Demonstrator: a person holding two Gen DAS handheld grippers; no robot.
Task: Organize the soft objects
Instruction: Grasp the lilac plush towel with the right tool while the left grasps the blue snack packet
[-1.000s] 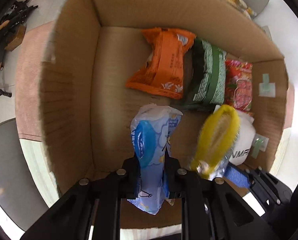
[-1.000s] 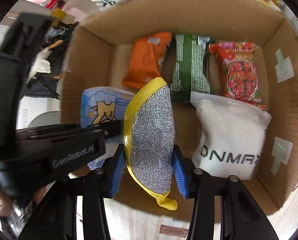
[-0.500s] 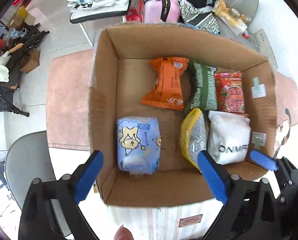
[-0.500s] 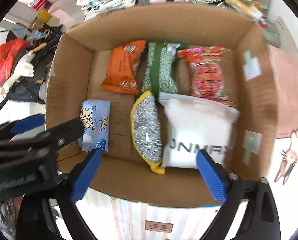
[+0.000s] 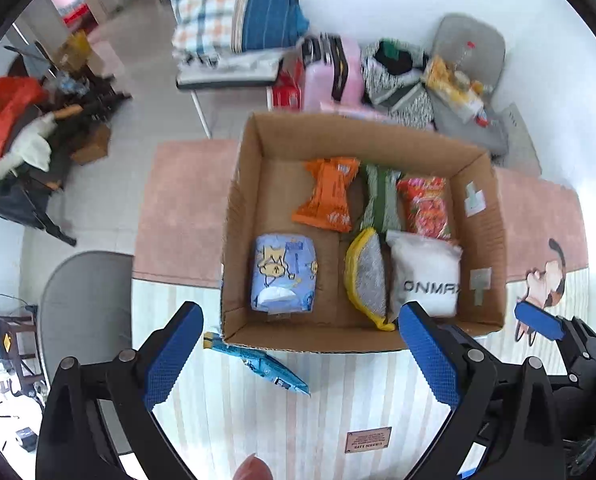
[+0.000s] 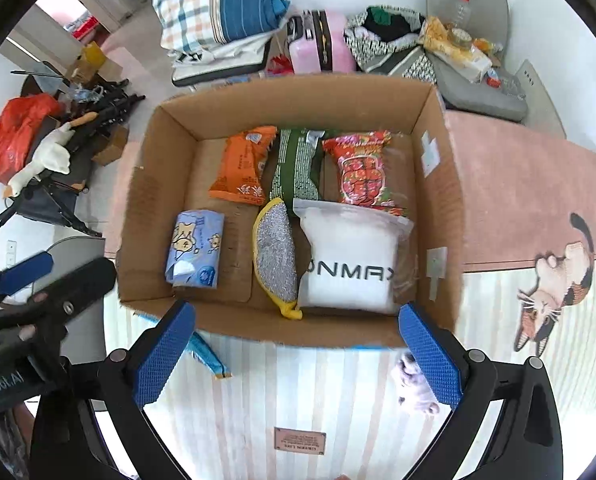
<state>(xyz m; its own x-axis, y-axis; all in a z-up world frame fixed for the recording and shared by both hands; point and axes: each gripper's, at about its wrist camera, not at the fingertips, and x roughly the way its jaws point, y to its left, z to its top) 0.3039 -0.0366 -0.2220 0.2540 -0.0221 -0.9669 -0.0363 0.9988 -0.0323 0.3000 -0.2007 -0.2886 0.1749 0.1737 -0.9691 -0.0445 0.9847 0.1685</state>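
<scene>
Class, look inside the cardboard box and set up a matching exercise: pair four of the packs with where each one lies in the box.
Things:
1. orange pack
2. red pack
3. blue tissue pack
4. white ONMAX bag

Places, as seen in the right wrist view:
A. near row, left, apart from the others
B. far row, right
C. near row, right, beside the silver and yellow pouch
D. far row, left, next to the green pack

Pairs: 1-D, 2-B, 3-A, 4-C

Orange packet (image 6: 244,168), green-striped packet (image 6: 296,168), red packet (image 6: 364,170), pale-blue cartoon-printed tissue pack (image 6: 196,248), brown box (image 6: 298,102).
</scene>
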